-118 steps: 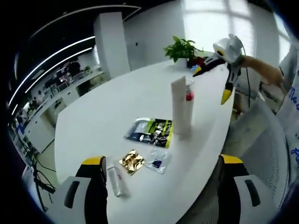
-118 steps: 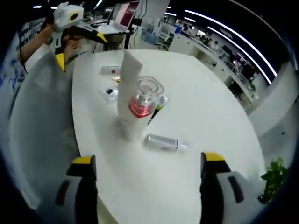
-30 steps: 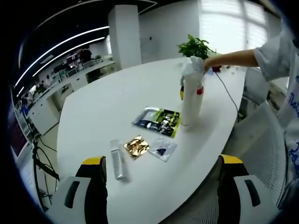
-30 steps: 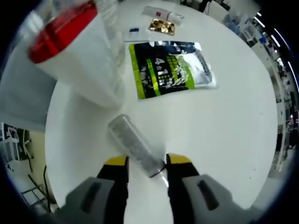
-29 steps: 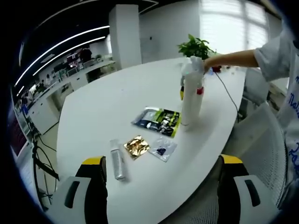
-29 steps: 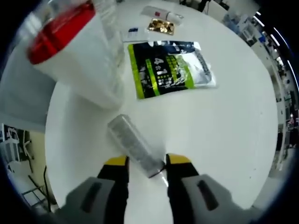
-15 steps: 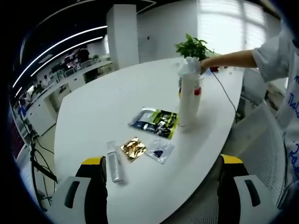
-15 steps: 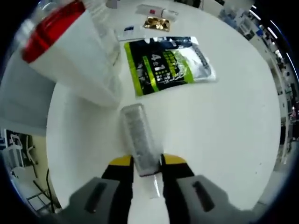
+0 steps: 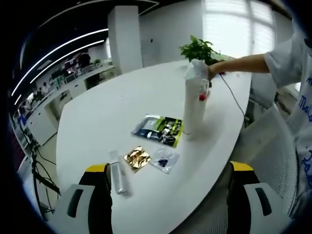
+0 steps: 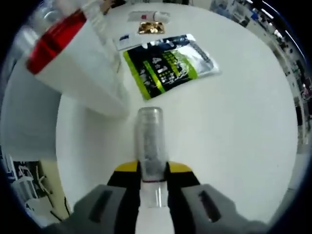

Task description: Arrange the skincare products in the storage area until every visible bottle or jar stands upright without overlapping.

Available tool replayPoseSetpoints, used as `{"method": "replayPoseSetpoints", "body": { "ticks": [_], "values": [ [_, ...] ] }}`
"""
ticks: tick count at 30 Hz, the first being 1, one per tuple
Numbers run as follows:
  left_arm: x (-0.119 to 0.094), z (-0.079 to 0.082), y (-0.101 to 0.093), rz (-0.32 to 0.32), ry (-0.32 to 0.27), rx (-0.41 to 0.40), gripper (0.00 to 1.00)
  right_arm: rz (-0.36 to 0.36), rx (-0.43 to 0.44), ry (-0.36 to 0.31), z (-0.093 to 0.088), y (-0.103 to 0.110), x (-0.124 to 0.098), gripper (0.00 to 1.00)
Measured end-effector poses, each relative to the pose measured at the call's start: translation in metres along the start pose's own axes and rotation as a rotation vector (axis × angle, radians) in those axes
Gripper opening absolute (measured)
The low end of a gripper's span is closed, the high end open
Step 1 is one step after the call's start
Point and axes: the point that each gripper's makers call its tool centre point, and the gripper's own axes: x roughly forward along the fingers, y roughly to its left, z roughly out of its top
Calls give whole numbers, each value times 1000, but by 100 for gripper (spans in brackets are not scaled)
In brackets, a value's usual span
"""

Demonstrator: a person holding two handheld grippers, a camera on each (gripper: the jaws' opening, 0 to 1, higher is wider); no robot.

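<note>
- Your left gripper point(image 9: 168, 187) has black jaws capped in yellow, set on pale grey housings with dark oval slots.
- Your right gripper point(image 10: 154, 170) matches it.
- Beyond the jaws, your white sleeve point(image 9: 285, 51) carries blue lettering.

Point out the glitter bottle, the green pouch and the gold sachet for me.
Glitter bottle point(image 10: 148, 141): right gripper view, middle of its body, just above the jaws.
Green pouch point(image 10: 168, 65): right gripper view, centre of its printed face.
Gold sachet point(image 9: 137, 158): left gripper view, middle of the foil.

Readable print: one mark
Past my jaws, the green-and-black sachet point(image 10: 168, 66) reads "4 1"; its smaller print is blurred.
</note>
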Motion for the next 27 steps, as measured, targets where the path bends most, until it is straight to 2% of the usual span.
{"method": "replayPoseSetpoints", "body": {
  "ticks": [3, 13, 21, 27],
  "values": [
    [0, 1, 0, 0, -3, 6, 97, 0, 81, -25, -2, 4, 0, 20],
    [0, 5, -5, -13, -11, 24, 97, -32, 260, -108, -9, 16, -4, 19],
    [2, 8, -9, -27, -17, 41, 97, -68, 337, -136, -21, 26, -10, 19],
    [3, 9, -11, -37, -18, 51, 97, -92, 372, -130, -28, 37, -12, 19]
  ]
}}
